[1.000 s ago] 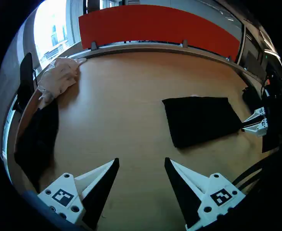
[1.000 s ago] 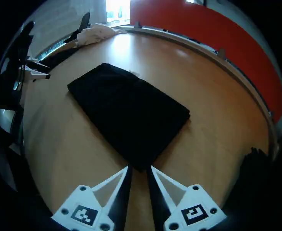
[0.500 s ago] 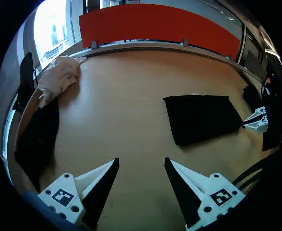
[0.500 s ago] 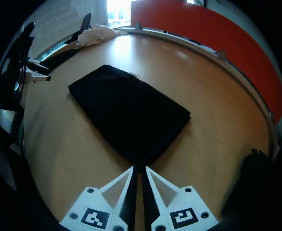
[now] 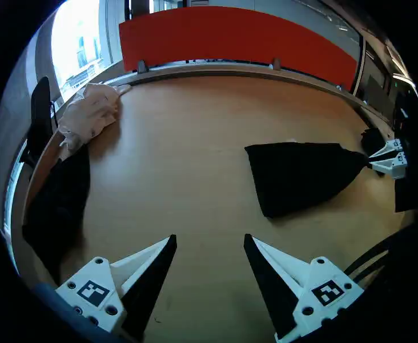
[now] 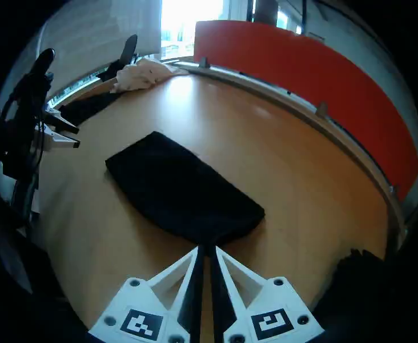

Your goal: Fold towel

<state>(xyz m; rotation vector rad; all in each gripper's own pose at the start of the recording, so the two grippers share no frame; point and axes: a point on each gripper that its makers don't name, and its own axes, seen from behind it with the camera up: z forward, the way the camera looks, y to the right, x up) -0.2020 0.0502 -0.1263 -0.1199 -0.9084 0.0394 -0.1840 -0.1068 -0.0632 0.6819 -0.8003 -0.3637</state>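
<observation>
A black folded towel (image 5: 300,174) lies on the wooden table (image 5: 197,131). In the right gripper view the towel (image 6: 180,191) stretches away from my right gripper (image 6: 206,251), which is shut on its near corner and holds that corner lifted off the table. The left gripper view shows that same right gripper (image 5: 374,161) at the towel's far right tip. My left gripper (image 5: 209,251) stands open over bare wood near the table's front, well left of the towel. The right gripper view shows the left gripper (image 6: 66,134) at the far left.
A pale crumpled cloth (image 5: 89,111) and a dark garment (image 5: 57,200) lie at the table's left edge. A red divider panel (image 5: 232,34) runs along the back. Another dark item (image 6: 357,274) sits at the table's right end.
My right gripper closed on the towel's corner and pulled it up and back, so the towel's near edge now rises to a point. The left gripper stayed put.
</observation>
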